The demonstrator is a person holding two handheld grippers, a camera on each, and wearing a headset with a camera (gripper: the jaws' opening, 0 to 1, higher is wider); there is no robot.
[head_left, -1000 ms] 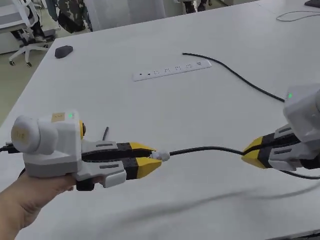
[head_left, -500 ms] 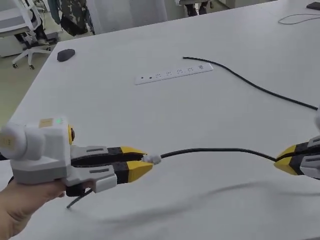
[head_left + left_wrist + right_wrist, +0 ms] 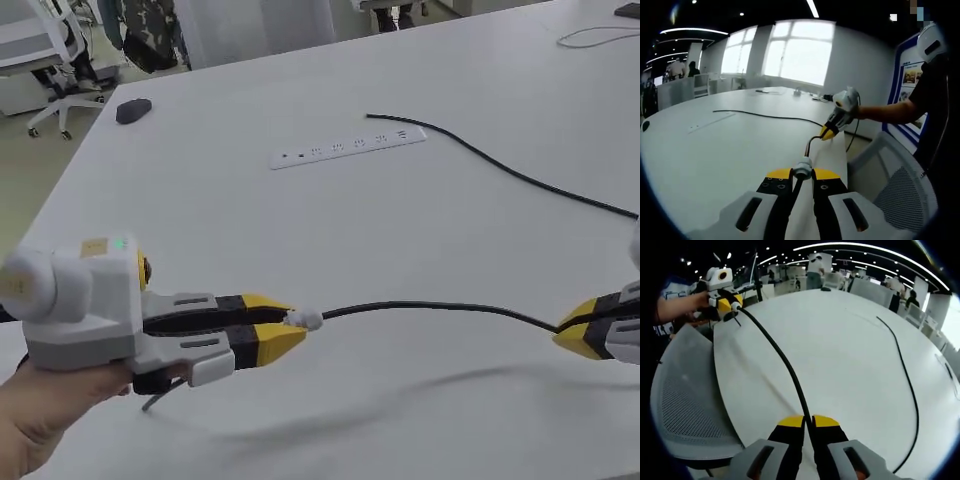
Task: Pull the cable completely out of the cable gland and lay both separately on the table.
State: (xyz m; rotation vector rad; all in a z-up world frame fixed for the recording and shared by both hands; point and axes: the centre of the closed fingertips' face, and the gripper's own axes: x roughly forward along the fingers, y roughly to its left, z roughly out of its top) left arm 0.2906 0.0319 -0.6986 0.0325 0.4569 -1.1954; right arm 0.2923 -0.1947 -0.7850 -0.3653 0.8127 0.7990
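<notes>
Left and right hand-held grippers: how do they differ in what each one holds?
The left hand-held gripper is shut on the white cable gland; the right hand-held gripper is shut on the black cable itself. The left shows nearly whole in the head view; the right is cut by the frame edge. Both have yellow jaw tips.

Power strip [image 3: 348,143], dark mouse [image 3: 132,110] and black cord [image 3: 500,168] lie on the white table [image 3: 300,240].

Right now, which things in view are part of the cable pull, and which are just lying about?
In the job: cable gland, clamped in the left hand-held gripper; black cable running from it, clamped in the right hand-held gripper.

Lying about: power strip, black cord beside it, mouse, office chair.
</notes>
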